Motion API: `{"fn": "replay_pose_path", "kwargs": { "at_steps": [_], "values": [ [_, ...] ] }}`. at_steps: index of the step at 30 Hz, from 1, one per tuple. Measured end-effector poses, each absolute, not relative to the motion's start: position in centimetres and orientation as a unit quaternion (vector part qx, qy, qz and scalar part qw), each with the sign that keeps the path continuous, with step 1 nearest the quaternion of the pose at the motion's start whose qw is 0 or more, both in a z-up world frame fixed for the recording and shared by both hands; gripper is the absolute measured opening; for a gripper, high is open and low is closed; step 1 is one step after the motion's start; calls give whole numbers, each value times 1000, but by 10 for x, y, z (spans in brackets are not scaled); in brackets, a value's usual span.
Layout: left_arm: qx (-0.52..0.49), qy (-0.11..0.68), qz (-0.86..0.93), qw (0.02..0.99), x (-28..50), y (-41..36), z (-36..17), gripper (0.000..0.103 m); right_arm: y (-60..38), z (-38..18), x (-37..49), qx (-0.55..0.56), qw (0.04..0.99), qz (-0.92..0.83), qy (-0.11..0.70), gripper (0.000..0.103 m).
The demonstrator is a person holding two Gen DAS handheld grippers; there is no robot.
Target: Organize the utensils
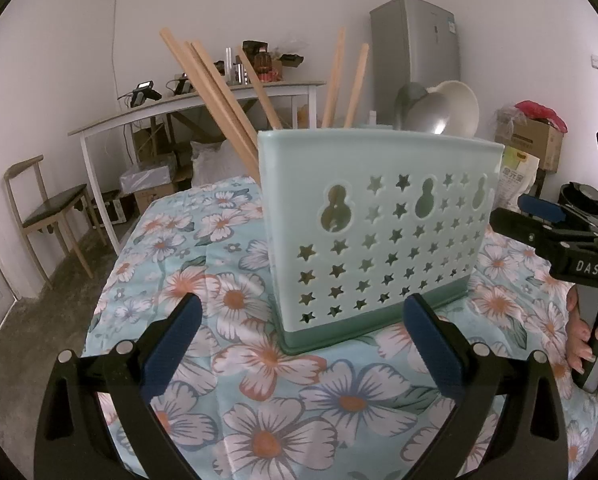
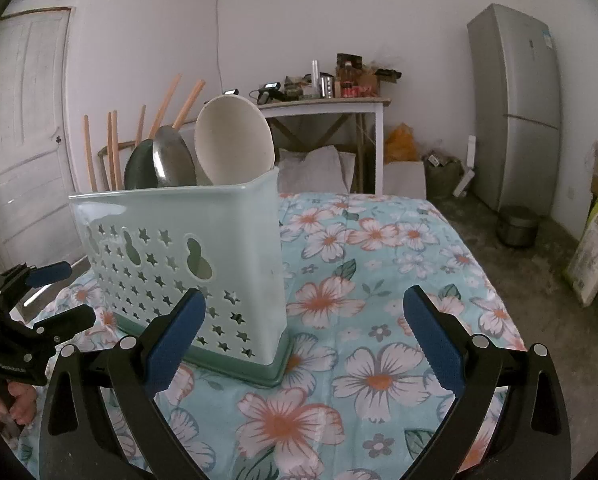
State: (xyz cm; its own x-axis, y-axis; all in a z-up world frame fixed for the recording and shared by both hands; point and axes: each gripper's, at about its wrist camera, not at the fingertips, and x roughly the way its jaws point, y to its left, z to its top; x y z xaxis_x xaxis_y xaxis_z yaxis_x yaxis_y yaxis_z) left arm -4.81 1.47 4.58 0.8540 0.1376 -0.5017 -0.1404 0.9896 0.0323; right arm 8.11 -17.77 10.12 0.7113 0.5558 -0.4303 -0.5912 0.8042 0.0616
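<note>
A pale green utensil holder point(image 1: 379, 232) with star cut-outs stands upright on the floral tablecloth point(image 1: 259, 380). Several wooden chopsticks point(image 1: 219, 96) lean out of one end. Three ladle-like spoons stick out of the other end: a white one point(image 2: 235, 144), a steel one point(image 2: 173, 160) and a dark green one point(image 2: 139, 168). My left gripper point(image 1: 299, 332) is open and empty, just in front of the holder's base. My right gripper point(image 2: 303, 332) is open and empty too, its left finger before the holder point(image 2: 179, 252).
The right gripper point(image 1: 539, 220) and a person's hand point(image 1: 595, 340) show at the left view's right edge. A white side table point(image 1: 203, 100) with clutter, a wooden chair point(image 1: 47, 208), a grey fridge point(image 2: 515, 108) and boxes point(image 1: 531, 140) stand around the table.
</note>
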Motion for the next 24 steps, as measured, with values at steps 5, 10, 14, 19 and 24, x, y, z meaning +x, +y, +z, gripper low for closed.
{"fn": "replay_pose_path", "kwargs": {
  "at_steps": [5, 10, 14, 19, 24],
  "values": [
    [-2, 258, 72, 964, -49, 15, 46, 99, -176, 101, 82, -41, 924, 311, 220, 95],
    [-2, 260, 72, 963, -47, 15, 45, 99, -177, 101, 81, -40, 924, 311, 218, 95],
    [3, 257, 74, 964, -46, 13, 44, 99, -176, 100, 81, -43, 924, 310, 218, 95],
    [-3, 257, 75, 964, -47, 12, 44, 99, -175, 100, 79, -42, 925, 310, 215, 95],
    [2, 254, 77, 964, -49, 11, 45, 99, -173, 99, 79, -43, 925, 310, 214, 95]
  ]
}}
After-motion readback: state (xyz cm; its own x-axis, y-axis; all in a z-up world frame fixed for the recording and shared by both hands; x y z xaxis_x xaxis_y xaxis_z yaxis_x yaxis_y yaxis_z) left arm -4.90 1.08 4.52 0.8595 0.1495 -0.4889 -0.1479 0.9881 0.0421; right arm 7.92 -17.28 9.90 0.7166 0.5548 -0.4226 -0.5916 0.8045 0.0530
